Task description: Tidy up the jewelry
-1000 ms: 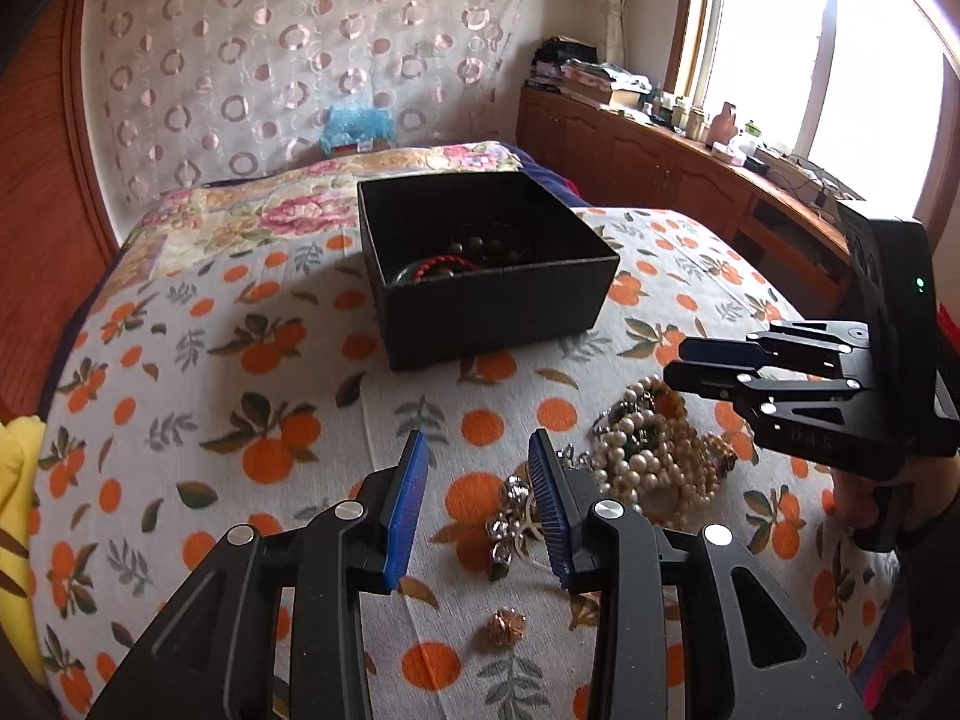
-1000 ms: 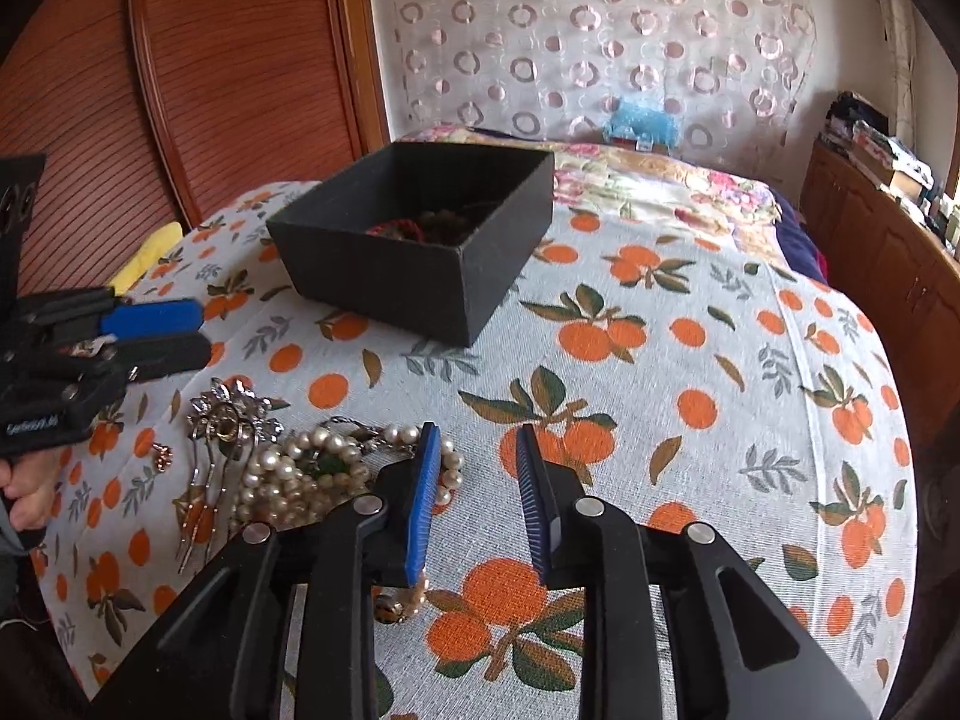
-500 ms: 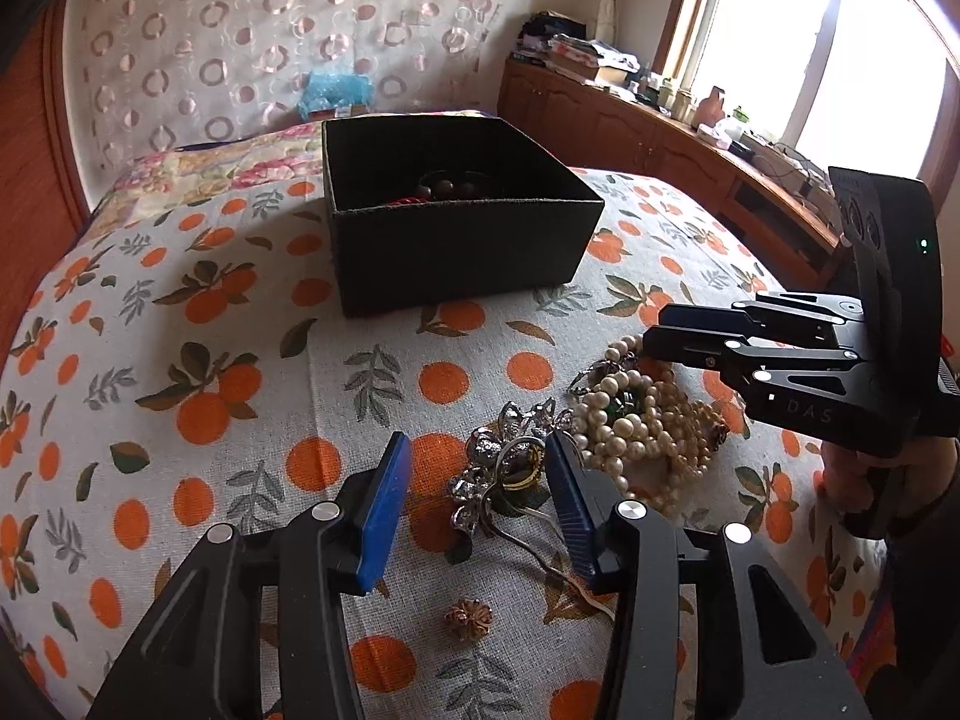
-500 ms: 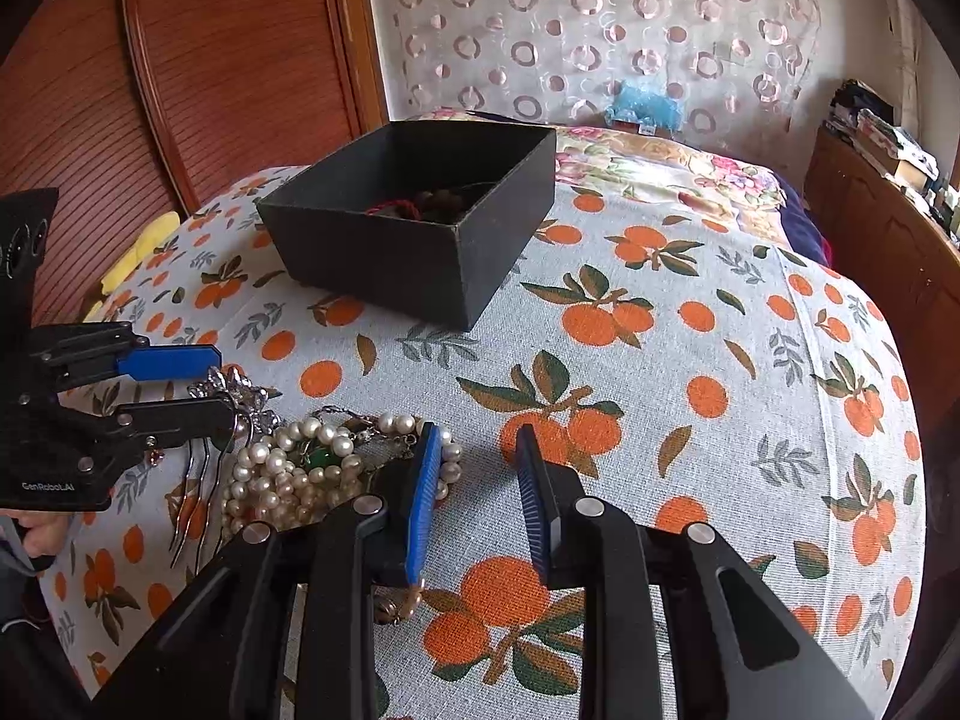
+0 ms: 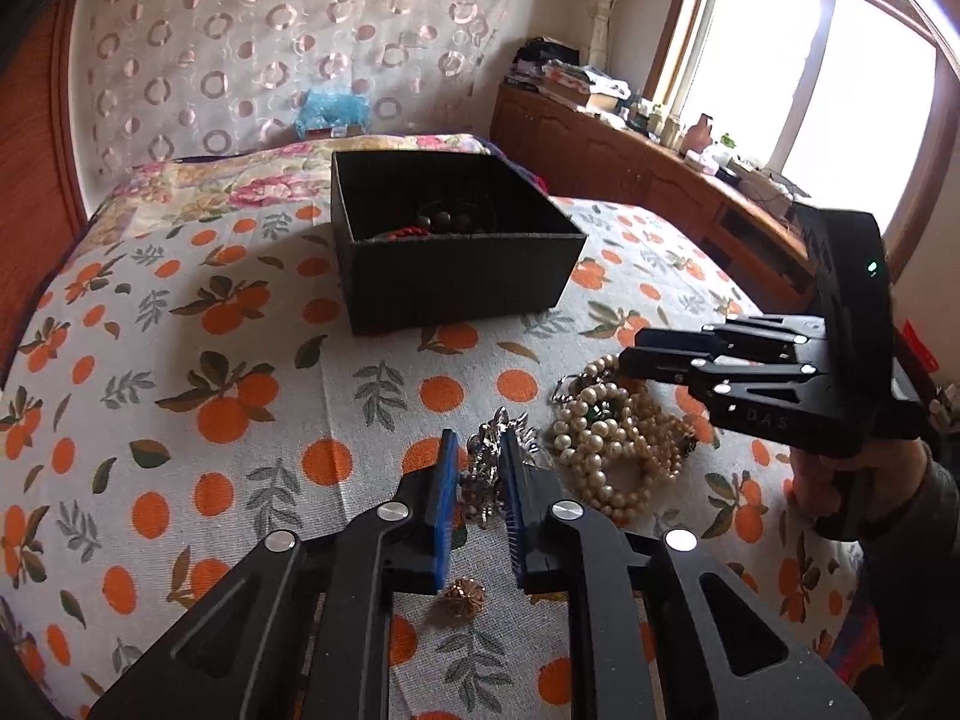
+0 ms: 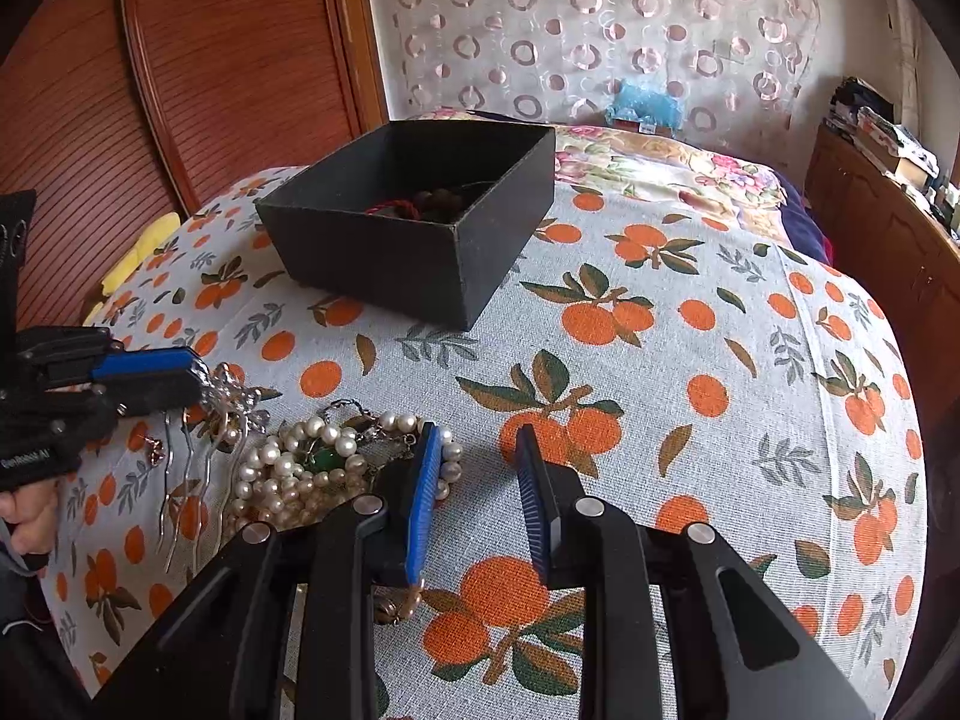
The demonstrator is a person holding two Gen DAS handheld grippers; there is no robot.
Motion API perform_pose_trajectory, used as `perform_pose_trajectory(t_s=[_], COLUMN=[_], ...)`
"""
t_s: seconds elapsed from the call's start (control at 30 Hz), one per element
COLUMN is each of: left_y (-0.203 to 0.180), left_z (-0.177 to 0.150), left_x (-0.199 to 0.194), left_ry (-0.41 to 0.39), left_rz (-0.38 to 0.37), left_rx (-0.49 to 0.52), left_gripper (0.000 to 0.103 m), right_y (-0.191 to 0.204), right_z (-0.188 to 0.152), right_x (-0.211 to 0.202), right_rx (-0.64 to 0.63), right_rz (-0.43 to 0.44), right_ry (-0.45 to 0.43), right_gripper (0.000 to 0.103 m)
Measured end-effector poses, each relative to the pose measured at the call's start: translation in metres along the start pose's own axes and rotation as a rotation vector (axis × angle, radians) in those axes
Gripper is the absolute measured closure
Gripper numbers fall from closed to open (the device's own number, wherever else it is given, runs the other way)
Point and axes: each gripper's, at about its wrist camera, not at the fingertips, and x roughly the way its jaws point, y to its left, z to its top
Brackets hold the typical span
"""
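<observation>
**Silver hair comb pinched by the left gripper**

Silver and sparkly, the hair comb (image 6: 231, 402) has a bumpy flower top and long thin prongs that hang down. The left gripper (image 5: 480, 492) has its two blue ribbed fingers (image 5: 445, 498) drawn in narrow and squeezing that flower top.

Just beside it, near the front edge of the bed, lies one heap of round creamy pearl necklaces (image 5: 612, 450) with a green stone in the middle. One small gold flower-shaped earring (image 5: 463, 597) sits on the orange-print cloth (image 6: 690, 372) under the left gripper.

The right gripper (image 6: 477, 480) has its fingers apart with nothing between them; its left finger touches the pearls.

One black square cardboard box (image 5: 444, 252) stands farther back in the middle of the bed, with dark round beads and a red cord inside.
</observation>
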Motion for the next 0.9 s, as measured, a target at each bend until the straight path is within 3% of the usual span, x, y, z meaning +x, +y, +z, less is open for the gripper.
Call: perform_pose_trajectory(t_s=[0.4, 0.5, 0.63, 0.9], left_y=[-0.003, -0.004, -0.002, 0.004], left_z=[0.008, 0.009, 0.011, 0.017], left_x=[-0.029, -0.036, -0.042, -0.054], left_ry=[-0.103, -0.136, -0.159, -0.200], left_rz=[0.077, 0.119, 0.138, 0.179], left_rx=[0.016, 0.033, 0.035, 0.033], left_gripper=[0.097, 0.097, 0.097, 0.097], right_y=[0.004, 0.005, 0.007, 0.018], right_z=[-0.001, -0.001, -0.002, 0.015], right_x=[0.001, 0.001, -0.001, -0.039], right_rx=[-0.053, -0.076, -0.091, -0.106], right_rz=[-0.030, -0.032, -0.036, -0.013], right_ry=[0.007, 0.012, 0.013, -0.089], right_gripper=[0.075, 0.095, 0.095, 0.095])
